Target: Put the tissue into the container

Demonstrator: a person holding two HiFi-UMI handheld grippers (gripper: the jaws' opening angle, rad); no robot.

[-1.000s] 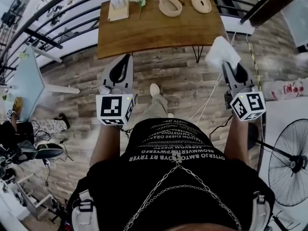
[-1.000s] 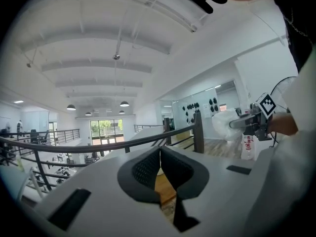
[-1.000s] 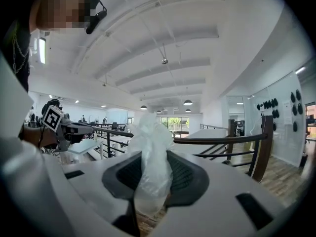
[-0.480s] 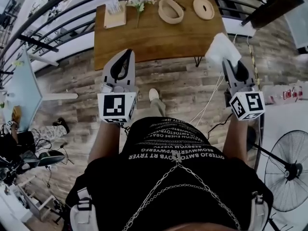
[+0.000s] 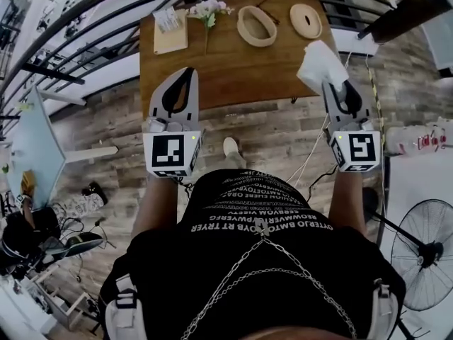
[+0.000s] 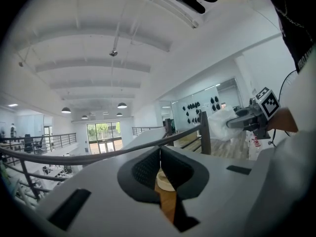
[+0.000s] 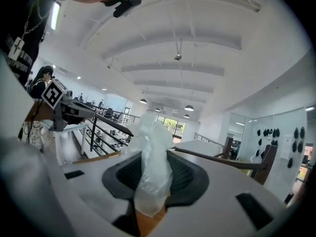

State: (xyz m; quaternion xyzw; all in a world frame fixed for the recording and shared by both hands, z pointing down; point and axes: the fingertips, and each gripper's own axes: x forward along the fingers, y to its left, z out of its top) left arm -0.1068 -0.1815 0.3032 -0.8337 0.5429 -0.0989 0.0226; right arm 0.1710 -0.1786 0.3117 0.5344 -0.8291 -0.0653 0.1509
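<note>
In the head view my right gripper (image 5: 331, 83) is shut on a crumpled white tissue (image 5: 322, 62), held over the right front corner of the wooden table (image 5: 226, 69). The tissue (image 7: 148, 181) stands up from between the jaws in the right gripper view. An oval beige container (image 5: 256, 27) lies at the table's far side, its round lid (image 5: 306, 21) to its right. My left gripper (image 5: 185, 73) hovers over the table's front left edge, jaws shut and empty. In the left gripper view the container (image 6: 164, 180) shows through the gap below the closed left gripper (image 6: 160, 149).
A tissue pack on a wooden board (image 5: 172, 28) and a small flower bunch (image 5: 207, 9) sit at the table's far left. A dark railing (image 5: 85, 20) runs behind. A floor fan (image 5: 425, 250) stands at the right, cables (image 5: 311, 154) cross the plank floor.
Both grippers have moved forward toward the table. The tissue, earlier beside the table's right end, is now over its right front corner. The right gripper's hold on it is unchanged.
</note>
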